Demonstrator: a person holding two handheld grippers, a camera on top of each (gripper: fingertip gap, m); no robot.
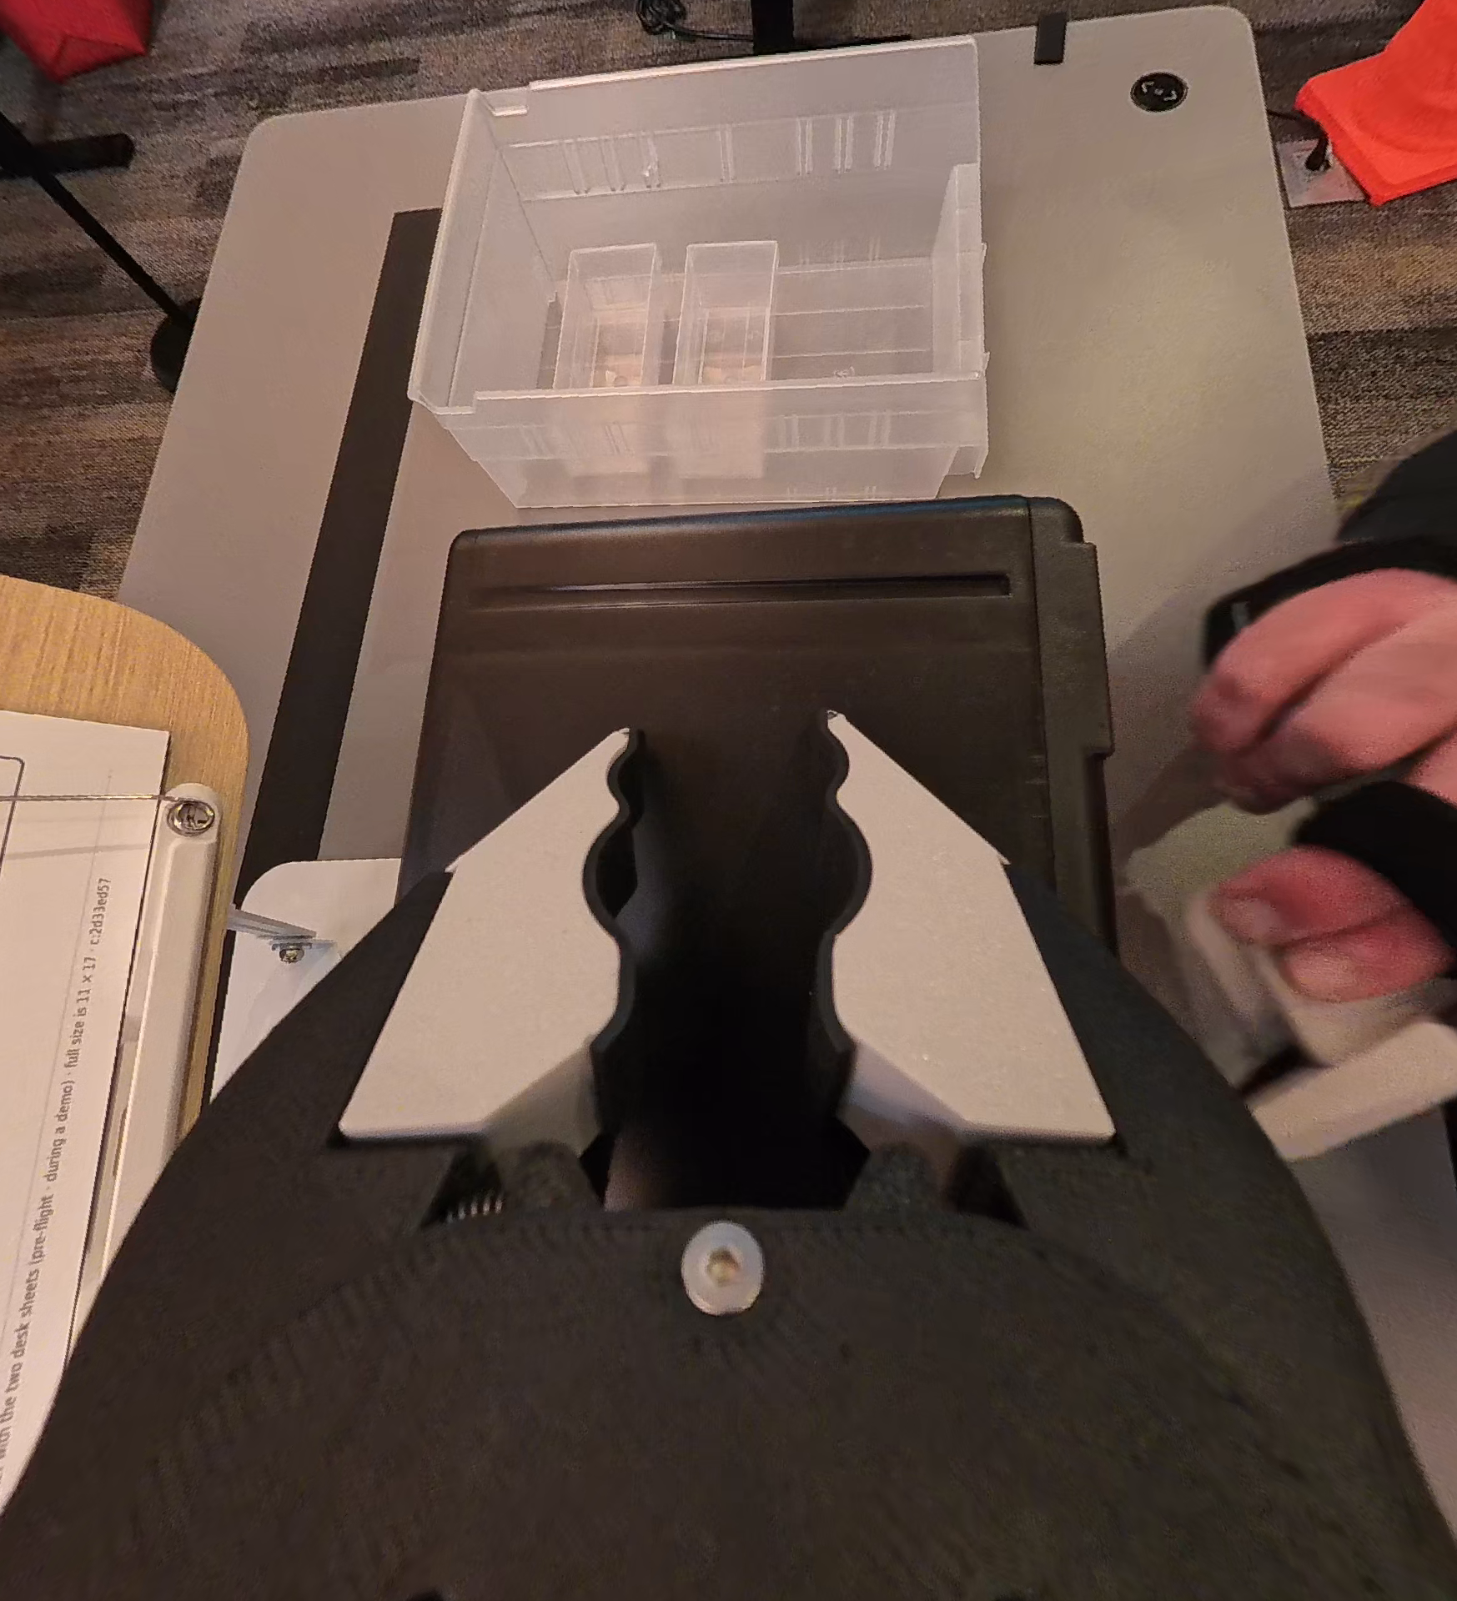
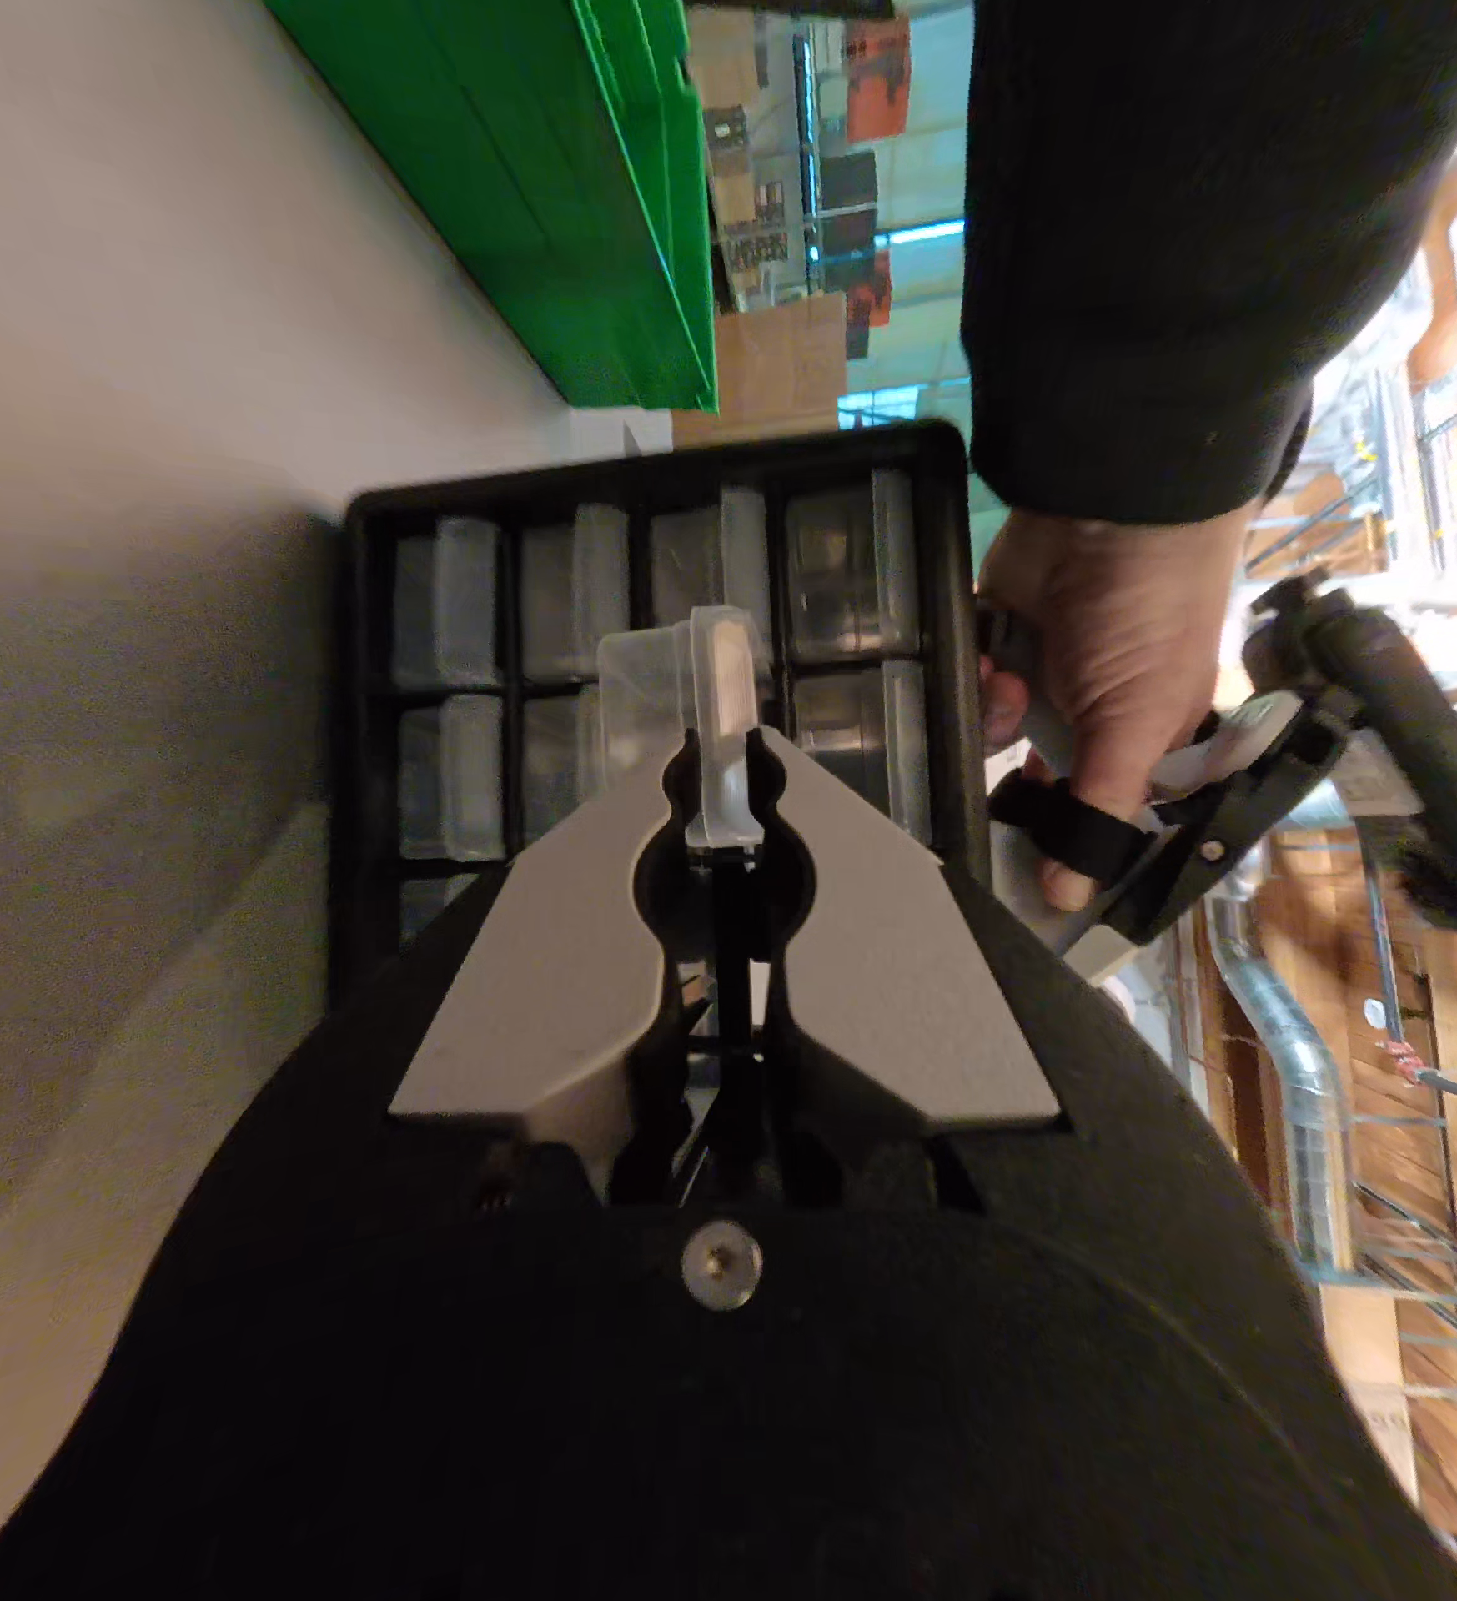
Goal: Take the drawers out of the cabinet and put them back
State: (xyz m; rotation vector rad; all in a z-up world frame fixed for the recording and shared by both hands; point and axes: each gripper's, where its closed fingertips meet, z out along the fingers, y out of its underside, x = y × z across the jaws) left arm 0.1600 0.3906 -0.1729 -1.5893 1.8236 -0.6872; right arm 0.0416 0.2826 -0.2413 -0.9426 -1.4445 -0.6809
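Observation:
The black cabinet (image 1: 759,693) stands on a grey table (image 1: 1140,346); the left wrist view looks down on its top. My left gripper (image 1: 729,732) is open and empty above that top. In the right wrist view the cabinet front (image 2: 954,606) shows a grid of small clear drawers. My right gripper (image 2: 723,745) is shut on the front handle of one small clear drawer (image 2: 642,693), which sticks out of the grid toward me. A clear bin (image 1: 707,433) behind the cabinet holds two small clear drawers (image 1: 608,320).
A person's hand (image 1: 1357,693) holding the right gripper's handle is at the cabinet's right side. A wooden surface with printed sheets (image 1: 40,866) lies left. Orange bags (image 1: 1418,113) are on the carpet. Green crates (image 2: 551,199) stand beyond the cabinet.

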